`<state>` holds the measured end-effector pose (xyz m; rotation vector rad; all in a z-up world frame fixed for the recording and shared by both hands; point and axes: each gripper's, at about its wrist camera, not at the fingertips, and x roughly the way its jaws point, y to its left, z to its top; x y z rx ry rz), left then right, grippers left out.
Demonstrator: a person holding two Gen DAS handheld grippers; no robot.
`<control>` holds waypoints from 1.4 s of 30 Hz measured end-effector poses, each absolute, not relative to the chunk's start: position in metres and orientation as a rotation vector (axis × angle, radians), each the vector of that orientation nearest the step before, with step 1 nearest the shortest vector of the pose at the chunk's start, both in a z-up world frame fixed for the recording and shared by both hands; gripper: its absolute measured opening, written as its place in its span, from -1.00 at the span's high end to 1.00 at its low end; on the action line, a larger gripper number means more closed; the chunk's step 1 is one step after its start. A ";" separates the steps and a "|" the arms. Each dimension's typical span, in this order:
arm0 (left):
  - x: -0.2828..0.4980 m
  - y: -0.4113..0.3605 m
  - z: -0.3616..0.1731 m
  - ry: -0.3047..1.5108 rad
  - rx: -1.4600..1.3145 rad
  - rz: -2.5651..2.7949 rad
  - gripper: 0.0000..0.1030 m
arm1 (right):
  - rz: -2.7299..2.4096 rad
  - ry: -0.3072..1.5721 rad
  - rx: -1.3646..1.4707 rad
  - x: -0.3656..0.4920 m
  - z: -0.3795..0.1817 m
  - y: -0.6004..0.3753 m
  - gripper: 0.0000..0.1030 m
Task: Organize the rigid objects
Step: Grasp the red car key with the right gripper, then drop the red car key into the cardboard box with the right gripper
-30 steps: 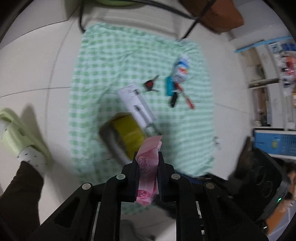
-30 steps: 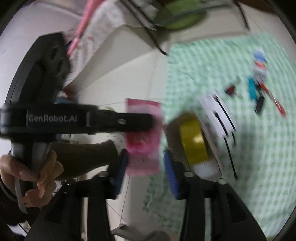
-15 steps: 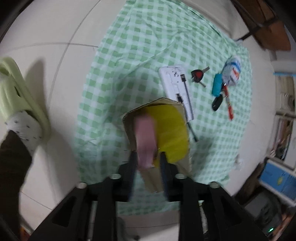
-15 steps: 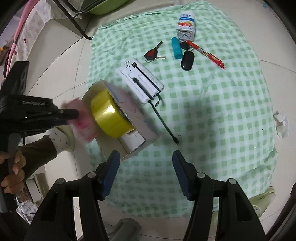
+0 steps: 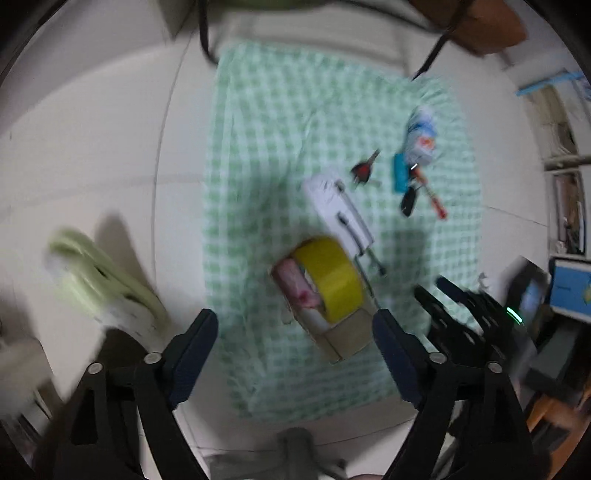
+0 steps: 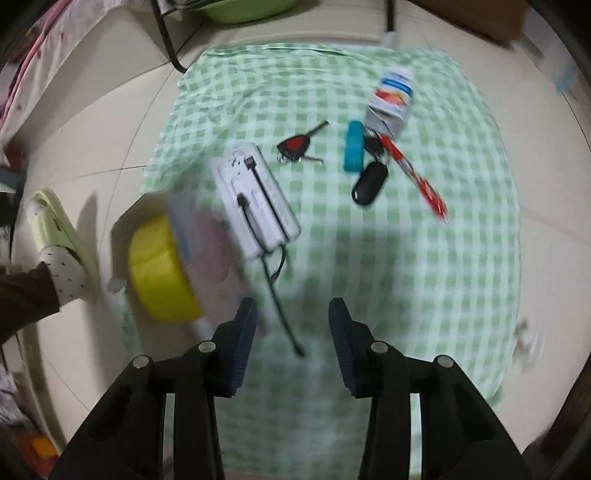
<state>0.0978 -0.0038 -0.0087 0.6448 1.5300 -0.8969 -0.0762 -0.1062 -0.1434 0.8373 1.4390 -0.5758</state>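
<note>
A cardboard box (image 5: 343, 332) on the green checked cloth (image 5: 258, 147) holds a yellow tape roll (image 5: 332, 277) and a pink packet (image 5: 295, 284). My left gripper (image 5: 295, 332) is open and empty above the box. My right gripper (image 6: 291, 332) is open and empty above the cloth, right of the tape roll (image 6: 159, 269). A white power bank (image 6: 255, 199) with a black cable lies beside the box. A red-black key (image 6: 295, 146), blue stick (image 6: 354, 146), black fob (image 6: 370, 182), red pen (image 6: 417, 175) and small carton (image 6: 389, 101) lie farther back.
The cloth lies on a pale tiled floor (image 5: 92, 129). A foot in a green slipper (image 6: 55, 221) stands left of the box. Black frame legs (image 6: 166, 44) and a green basin (image 6: 247, 9) are beyond the cloth. Shelves (image 5: 565, 184) stand at the right.
My left gripper opened and let go of the pink packet, which now lies in the box beside the tape roll. The left gripper rose away. The right gripper swung over the cloth.
</note>
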 end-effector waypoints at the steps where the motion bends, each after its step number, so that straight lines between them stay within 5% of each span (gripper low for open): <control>1: 0.101 -0.005 0.008 1.490 0.642 -0.915 -0.86 | -0.561 1.459 0.823 -0.071 -0.151 -0.113 0.16; 4: 0.109 -0.004 0.045 1.318 0.666 -0.946 -1.00 | -0.498 1.562 0.716 -0.048 -0.174 -0.129 0.07; 6: 0.114 -0.003 0.052 1.259 0.673 -0.952 -1.00 | -0.462 1.629 0.598 -0.030 -0.187 -0.138 -0.22; 11: 0.125 -0.010 0.049 1.328 0.644 -0.923 -1.00 | -0.387 1.667 0.430 0.016 -0.222 -0.169 -0.22; 15: 0.139 -0.009 0.050 1.212 0.739 -0.838 -1.00 | -0.498 1.641 0.519 0.034 -0.257 -0.197 -0.45; 20: 0.155 -0.001 0.036 1.323 0.661 -0.824 -1.00 | -0.602 1.606 0.794 0.036 -0.296 -0.221 -0.46; 22: 0.159 -0.004 0.032 1.292 0.709 -0.786 -1.00 | -0.645 1.680 0.841 0.031 -0.310 -0.223 -0.33; 24: 0.154 -0.010 0.035 1.280 0.718 -0.802 -1.00 | -0.713 1.626 0.882 0.023 -0.305 -0.229 0.25; 30: 0.139 -0.013 0.043 1.277 0.731 -0.855 -1.00 | -0.586 1.622 0.954 -0.003 -0.281 -0.217 0.26; 42: 0.096 -0.011 0.059 1.222 0.771 -0.972 -1.00 | -0.375 1.376 1.057 -0.029 -0.119 -0.141 0.26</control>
